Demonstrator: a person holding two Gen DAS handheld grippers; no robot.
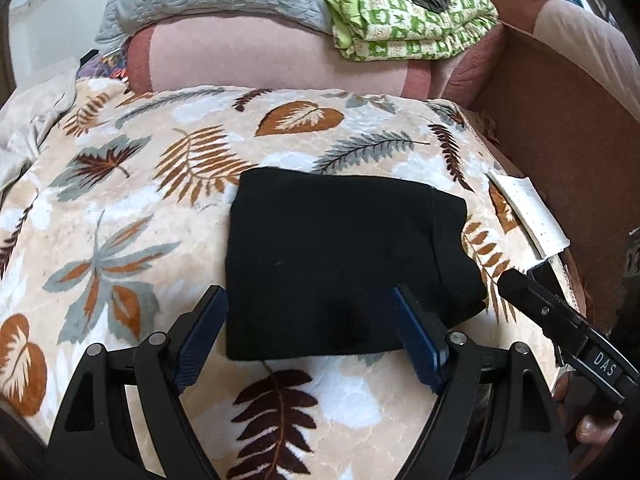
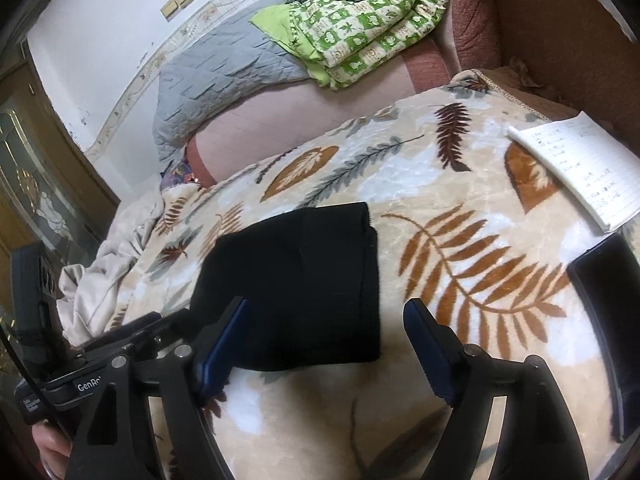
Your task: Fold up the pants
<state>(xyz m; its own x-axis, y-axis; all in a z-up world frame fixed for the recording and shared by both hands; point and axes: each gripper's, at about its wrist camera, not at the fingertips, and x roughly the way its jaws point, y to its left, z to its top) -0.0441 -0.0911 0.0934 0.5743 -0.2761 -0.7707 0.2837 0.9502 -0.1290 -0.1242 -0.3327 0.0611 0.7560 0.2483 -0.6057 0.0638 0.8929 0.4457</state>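
The black pants (image 1: pixel 340 260) lie folded into a compact rectangle on the leaf-patterned blanket (image 1: pixel 160 200). My left gripper (image 1: pixel 308 312) is open and empty, its blue-padded fingers straddling the near edge of the pants just above them. My right gripper (image 2: pixel 324 320) is open and empty, just in front of the near right corner of the pants (image 2: pixel 304 280). The right gripper's finger (image 1: pixel 532 296) shows at the right edge of the left wrist view, beside the pants. The left gripper's body (image 2: pixel 120 344) shows at the left of the right wrist view.
A white notepad (image 2: pixel 580 168) and a black phone-like object (image 2: pixel 612 320) lie on the blanket to the right. A green patterned quilt (image 1: pixel 408 20) and a grey quilt (image 1: pixel 208 0) are piled at the back. A crumpled beige cloth (image 2: pixel 108 264) lies at the left.
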